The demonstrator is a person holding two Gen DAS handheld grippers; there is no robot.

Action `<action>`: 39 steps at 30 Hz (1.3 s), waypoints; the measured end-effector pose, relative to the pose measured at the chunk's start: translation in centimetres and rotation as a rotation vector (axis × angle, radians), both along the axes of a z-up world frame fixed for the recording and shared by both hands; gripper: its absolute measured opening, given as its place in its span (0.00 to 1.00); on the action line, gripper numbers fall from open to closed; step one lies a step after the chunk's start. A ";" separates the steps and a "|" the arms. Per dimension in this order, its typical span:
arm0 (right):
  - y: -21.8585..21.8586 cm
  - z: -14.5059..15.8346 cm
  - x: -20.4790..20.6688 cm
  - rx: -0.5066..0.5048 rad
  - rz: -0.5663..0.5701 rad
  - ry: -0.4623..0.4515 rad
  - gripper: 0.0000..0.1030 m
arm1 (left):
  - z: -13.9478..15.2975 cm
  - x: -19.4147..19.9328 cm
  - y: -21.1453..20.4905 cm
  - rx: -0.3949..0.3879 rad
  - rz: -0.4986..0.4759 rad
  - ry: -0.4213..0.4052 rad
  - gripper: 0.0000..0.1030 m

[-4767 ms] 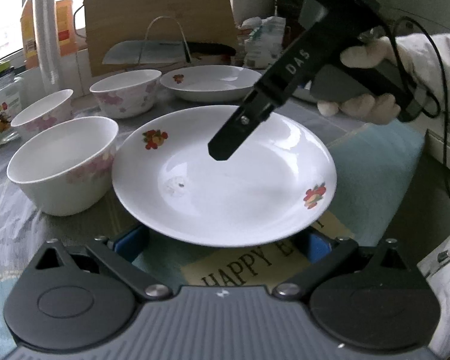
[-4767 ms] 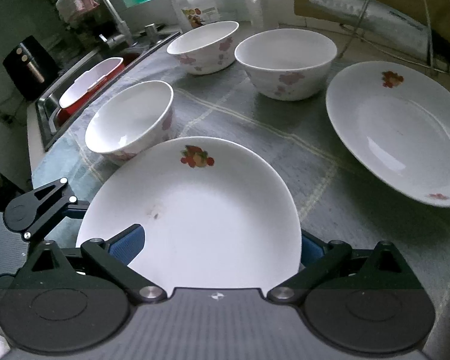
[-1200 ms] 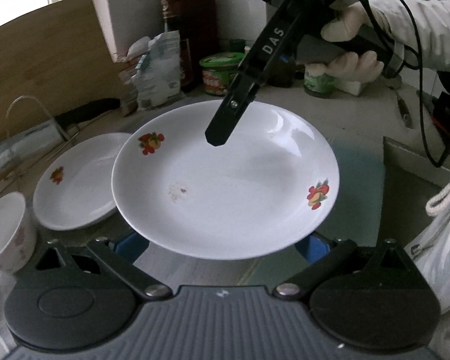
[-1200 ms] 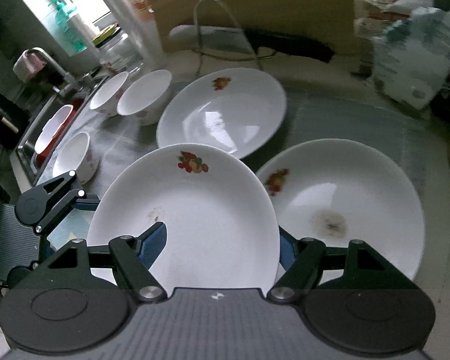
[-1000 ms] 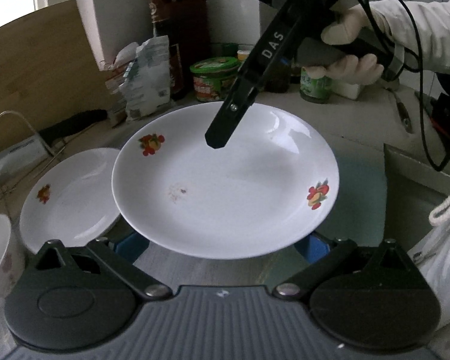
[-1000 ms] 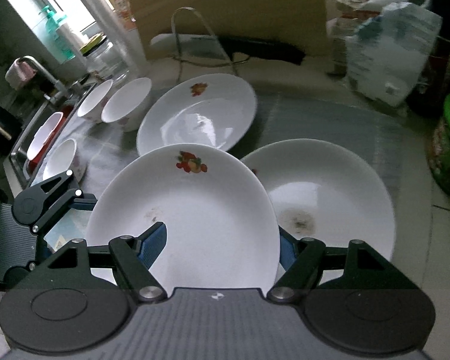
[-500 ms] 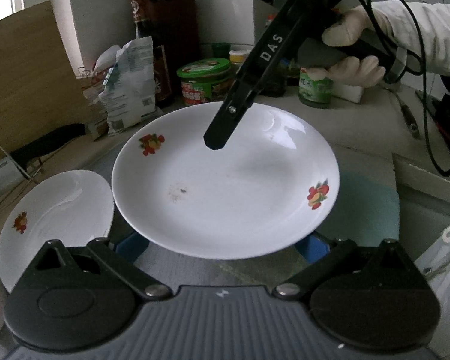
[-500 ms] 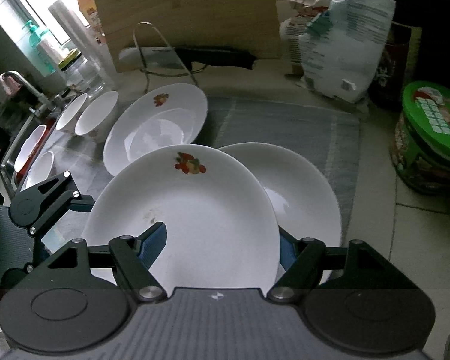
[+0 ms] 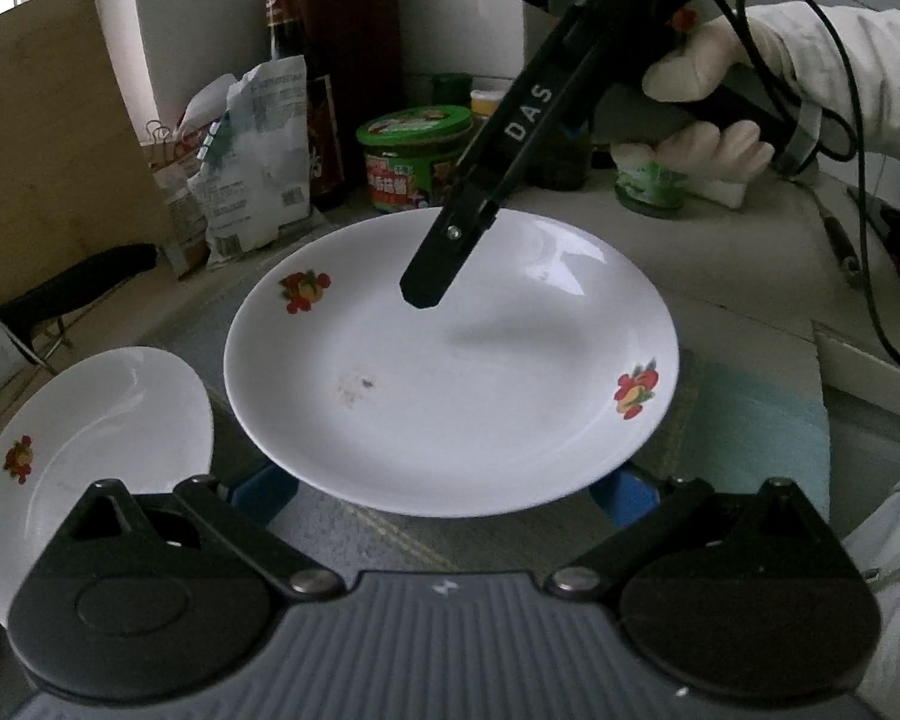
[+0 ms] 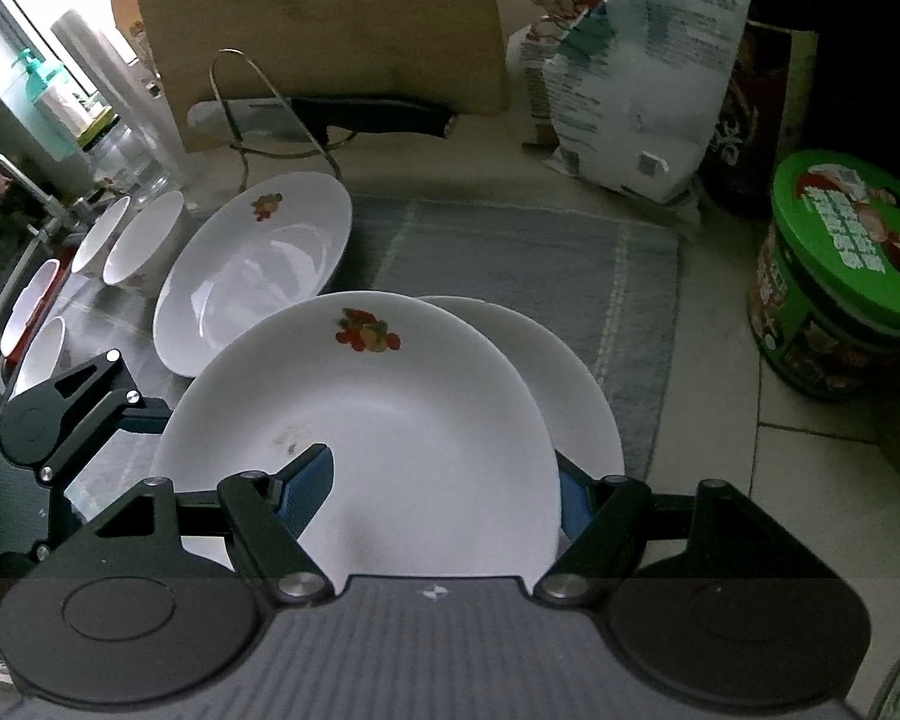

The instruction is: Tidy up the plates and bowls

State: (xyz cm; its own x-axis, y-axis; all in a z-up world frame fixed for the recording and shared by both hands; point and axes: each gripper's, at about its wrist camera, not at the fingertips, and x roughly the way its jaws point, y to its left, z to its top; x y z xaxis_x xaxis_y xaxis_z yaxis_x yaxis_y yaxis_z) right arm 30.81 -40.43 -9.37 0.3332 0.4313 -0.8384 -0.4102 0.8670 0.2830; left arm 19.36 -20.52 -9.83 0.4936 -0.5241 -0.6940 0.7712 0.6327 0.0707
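both the left gripper (image 9: 444,480) and right gripper (image 10: 444,483) clamp one plate (image 10: 360,450) by its rim above another plate (image 10: 570,396), so uneven lowering could chip them.

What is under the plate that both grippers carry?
Under the held plate lies another white plate on the grey-blue mat. Only its right edge shows; the rest is covered.

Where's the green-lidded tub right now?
In the right wrist view the green-lidded tub stands on the counter at the right edge, beside the grey mat and near the printed bag.
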 end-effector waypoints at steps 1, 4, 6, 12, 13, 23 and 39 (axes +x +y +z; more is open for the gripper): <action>0.0 -0.1 0.1 -0.001 -0.002 0.002 0.77 | 0.0 0.1 0.0 0.001 0.000 0.002 0.99; 0.1 -0.3 0.2 -0.010 -0.006 0.006 0.77 | 0.1 0.2 -0.1 0.004 -0.001 0.004 0.99; 0.2 -0.5 0.3 -0.013 -0.007 0.008 0.77 | 0.1 0.3 -0.2 0.009 -0.002 0.005 0.99; 0.3 -0.8 0.4 -0.024 -0.009 0.013 0.77 | 0.0 0.4 -0.4 0.019 -0.004 0.013 0.99; 0.3 -0.9 0.4 -0.026 -0.010 0.014 0.77 | 0.0 0.4 -0.4 0.021 -0.005 0.012 0.99; 0.6 -1.2 0.6 -0.054 -0.013 0.024 0.77 | 0.1 0.7 -0.8 0.032 0.001 0.026 0.99; 0.5 -1.4 0.6 -0.071 -0.043 0.052 0.78 | 0.3 1.1 -1.1 0.066 0.020 0.050 0.99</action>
